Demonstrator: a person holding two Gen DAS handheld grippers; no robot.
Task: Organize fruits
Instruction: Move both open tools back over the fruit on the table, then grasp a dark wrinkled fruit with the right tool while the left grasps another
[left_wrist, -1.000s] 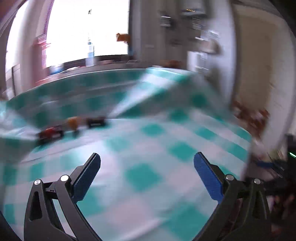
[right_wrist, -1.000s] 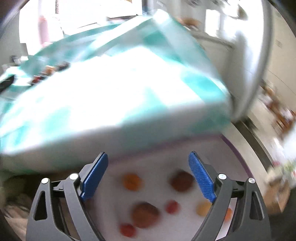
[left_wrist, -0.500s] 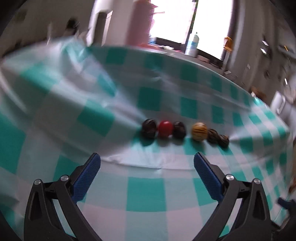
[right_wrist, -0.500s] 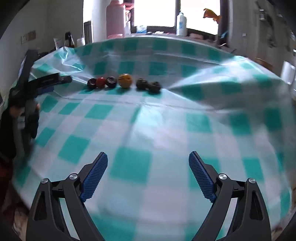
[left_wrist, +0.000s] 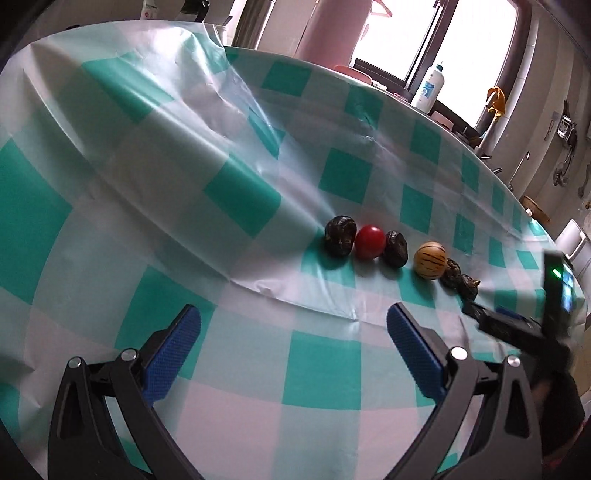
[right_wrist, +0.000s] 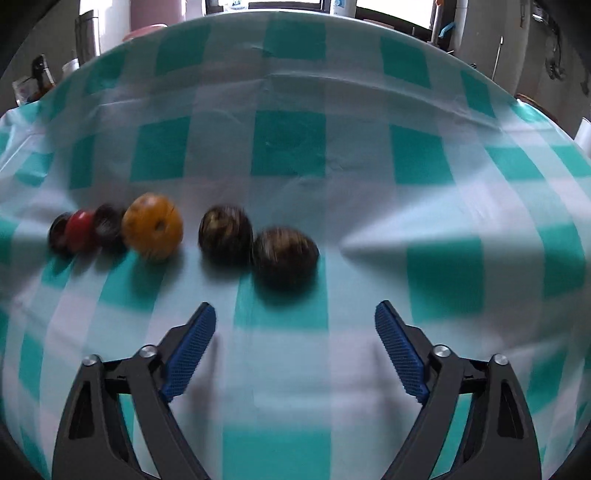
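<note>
Several small fruits lie in a row on the green-and-white checked tablecloth (left_wrist: 325, 369). In the left wrist view: a dark wrinkled fruit (left_wrist: 340, 236), a red fruit (left_wrist: 369, 242), a dark one (left_wrist: 395, 248), a striped orange one (left_wrist: 430, 260), then two dark ones (left_wrist: 452, 274). My left gripper (left_wrist: 293, 338) is open and empty, well short of the row. In the right wrist view my right gripper (right_wrist: 295, 332) is open and empty, just in front of the nearest dark fruit (right_wrist: 285, 255). The orange fruit (right_wrist: 152, 232) and red fruit (right_wrist: 80, 229) lie to its left.
The cloth is creased, with a raised fold (left_wrist: 207, 122) behind the fruits at left. The other gripper's body (left_wrist: 546, 317) shows at the right edge of the left wrist view. A white bottle (left_wrist: 428, 90) and pink container (left_wrist: 332, 29) stand beyond the table by the window.
Both views have swung from a blurred sweep onto the fruit row. The right gripper has moved much closer to the dark fruits. Both grippers stayed open.
</note>
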